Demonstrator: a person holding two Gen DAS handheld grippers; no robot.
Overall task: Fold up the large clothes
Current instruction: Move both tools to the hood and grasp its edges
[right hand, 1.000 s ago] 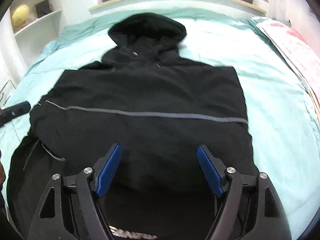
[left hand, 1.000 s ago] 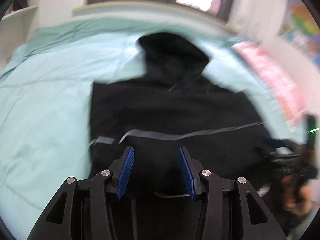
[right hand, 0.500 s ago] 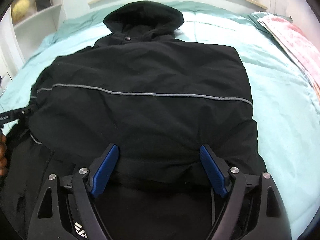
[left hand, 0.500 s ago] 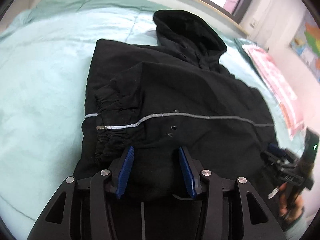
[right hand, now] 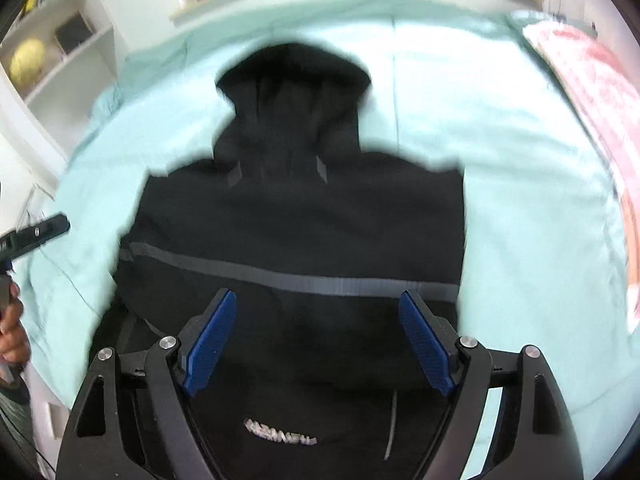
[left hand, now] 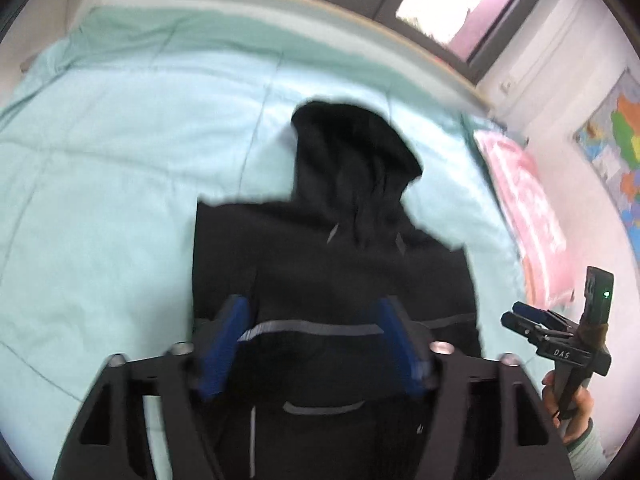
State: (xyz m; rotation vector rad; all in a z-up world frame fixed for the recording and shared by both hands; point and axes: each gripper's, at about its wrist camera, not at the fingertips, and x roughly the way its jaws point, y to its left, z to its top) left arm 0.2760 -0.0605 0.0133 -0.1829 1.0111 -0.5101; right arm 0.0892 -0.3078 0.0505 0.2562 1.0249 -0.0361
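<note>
A black hooded jacket [left hand: 332,264] with a grey reflective stripe lies on a mint-green bed [left hand: 104,184], hood towards the window; its sides look folded in. It also shows in the right wrist view [right hand: 304,224], with a white logo near its lower edge. My left gripper [left hand: 314,316] is open and empty, held above the jacket's lower part. My right gripper [right hand: 318,304] is open and empty above the jacket's lower middle. The right gripper also shows in the left wrist view [left hand: 528,318], off the jacket's right side. Both views are blurred.
A pink patterned pillow or blanket [left hand: 528,208] lies along the bed's right side, also in the right wrist view [right hand: 600,92]. A window sill [left hand: 320,12] runs behind the bed. White shelves [right hand: 52,60] stand at the left. A map [left hand: 616,140] hangs on the right wall.
Both grippers have pulled back and up from the jacket. The left gripper's jaws have opened wider. The jacket looks narrower, with its left sleeve folded in.
</note>
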